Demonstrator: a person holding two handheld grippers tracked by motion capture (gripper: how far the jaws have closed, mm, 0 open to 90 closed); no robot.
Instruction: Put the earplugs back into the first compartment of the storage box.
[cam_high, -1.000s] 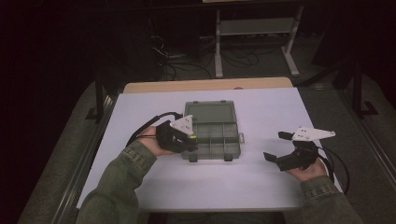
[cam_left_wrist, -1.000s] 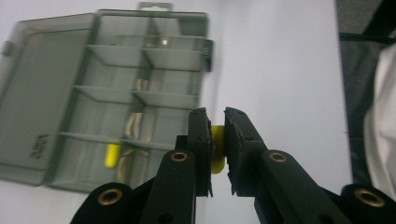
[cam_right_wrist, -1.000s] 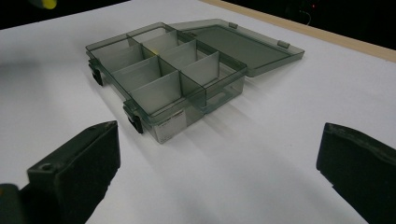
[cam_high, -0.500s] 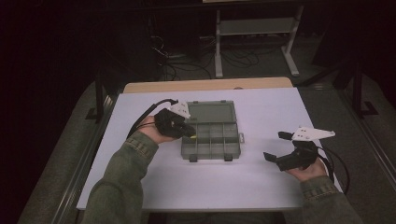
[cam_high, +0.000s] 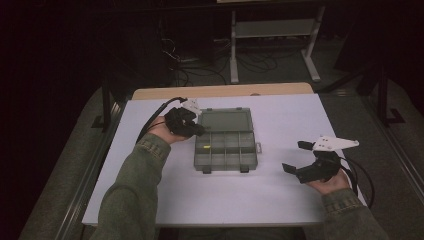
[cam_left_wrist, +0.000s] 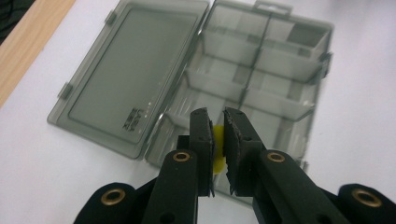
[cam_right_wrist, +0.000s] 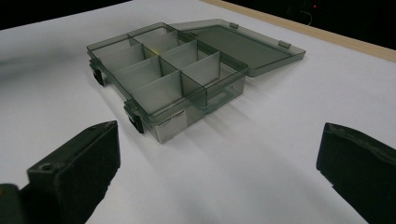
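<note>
A smoky clear compartment box (cam_high: 231, 159) lies open mid-table, its lid (cam_high: 225, 120) folded flat toward the far side. My left gripper (cam_high: 199, 131) hovers at the box's left edge near the hinge, shut on a small yellow piece (cam_left_wrist: 216, 156) pinched between its pads. In the left gripper view the jaws (cam_left_wrist: 215, 117) point over the box (cam_left_wrist: 275, 79) and lid (cam_left_wrist: 130, 79). Another yellow speck (cam_high: 205, 148) lies in a left compartment. My right gripper (cam_high: 297, 156) rests open on the table right of the box, its jaws (cam_right_wrist: 219, 135) wide apart, facing the box (cam_right_wrist: 163, 70) with nothing between them.
The white table top (cam_high: 280, 200) has bare room around the box; a wooden strip (cam_high: 225, 91) runs along its far edge. Beyond it stand a metal frame (cam_high: 272, 37) and cables on a dark floor. Cables trail from both grippers.
My left gripper has moved away from the box's front-left compartments toward the far side, now at the hinge line, still shut. The right gripper has stayed put.
</note>
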